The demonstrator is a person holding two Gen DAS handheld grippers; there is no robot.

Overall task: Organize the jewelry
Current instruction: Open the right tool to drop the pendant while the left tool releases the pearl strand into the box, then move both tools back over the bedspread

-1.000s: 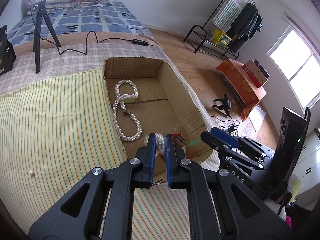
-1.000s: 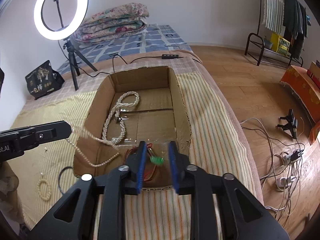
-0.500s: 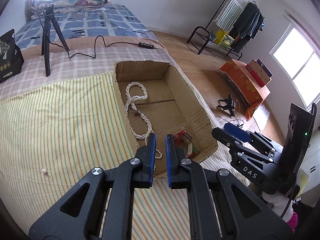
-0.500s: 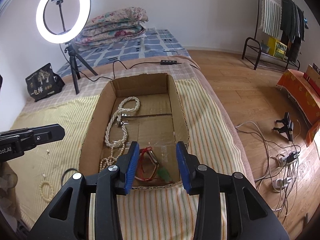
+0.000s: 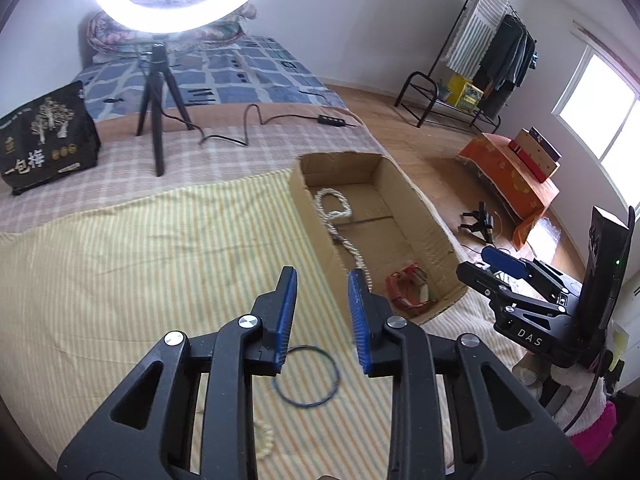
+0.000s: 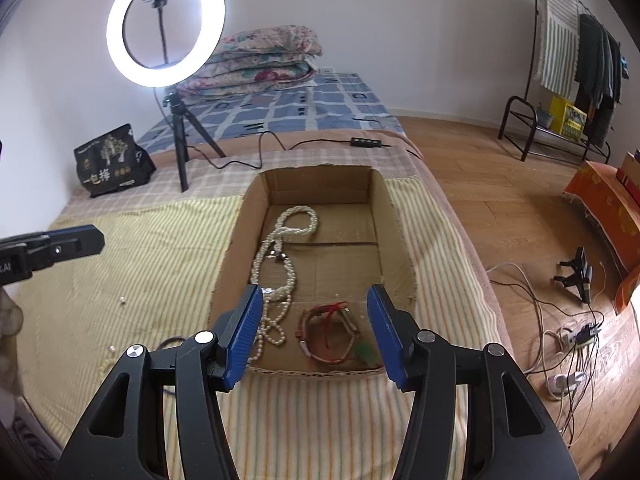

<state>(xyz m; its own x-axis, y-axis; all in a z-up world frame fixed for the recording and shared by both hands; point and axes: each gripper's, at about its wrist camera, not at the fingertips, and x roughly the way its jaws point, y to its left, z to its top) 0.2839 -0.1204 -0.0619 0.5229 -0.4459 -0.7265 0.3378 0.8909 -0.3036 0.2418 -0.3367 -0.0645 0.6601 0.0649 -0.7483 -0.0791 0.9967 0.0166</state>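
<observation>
Holding both tools over the bed, you have this in view:

Left gripper (image 5: 322, 316): fingers apart w/ nothing between them, and they are opening. It hangs over the striped sheet (image 5: 140, 260), just left of the box.
Right gripper (image 6: 316, 334): fingers spread wide, also opening, nothing pinched. It hangs over the near end of the box.
Cardboard box (image 6: 394, 240): lies open on the bed, long side running away from you.
Pearl necklace (image 6: 280, 248): inside the box, along its left side; a loop at the far part, loose strands coming toward the near wall.
Red-brown bracelet (image 6: 330, 334): inside the box at the near end, right of the pearls, w/ a small green piece beside it. In the right view it appears between your right fingers, but lower, on the box floor.
Dark thin ring (image 5: 306, 374): outside the box, flat on the striped sheet, below your left fingers.
Small pearl bracelet (image 5: 264, 438): also on the sheet, closer to you than the ring, partly hidden by the left tool.
Loose pearl (image 6: 122, 300): on the sheet, well left of the box.
Ring light (image 6: 166, 22): lit, on a tripod at the far part of the bed.
</observation>
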